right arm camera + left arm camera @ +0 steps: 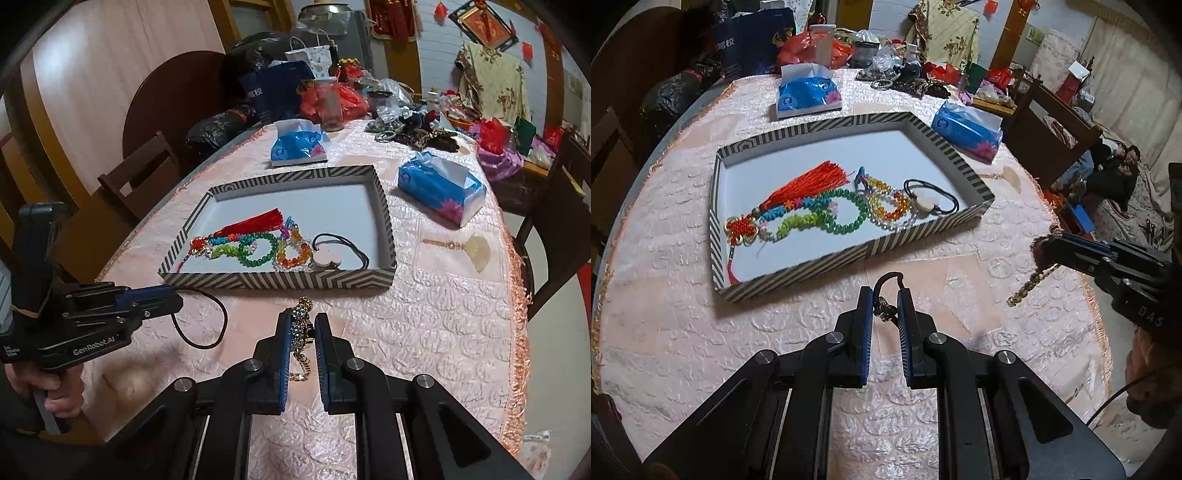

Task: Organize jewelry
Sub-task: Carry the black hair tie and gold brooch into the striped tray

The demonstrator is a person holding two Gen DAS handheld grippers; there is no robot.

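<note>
Two pieces lifted, both bound for the striped tray [280, 282].
My left claw [885, 295] pinches a black cord [207, 325] and my right claw [303, 321] clamps a rhinestone chain [301, 325]; next I carry them over the rim (cord dangling).

- The black cord [886, 280] in the left gripper [885, 308]: only a short loop rises past the fingertips in the left wrist view; whatever small dark piece sits lower between the fingers cannot be made out.
- The gold chain [301, 363] in the right gripper [300, 332]: its lower end drops behind the gripper body.
- The hand [55, 391] on the left gripper's handle is cut off by the picture's edge.
- The heap of small things [410, 127] far beyond both grippers is too small and jumbled to tell apart.
- The red knot's thin tail [731, 267] is partly hidden by the tray wall [798, 271].
</note>
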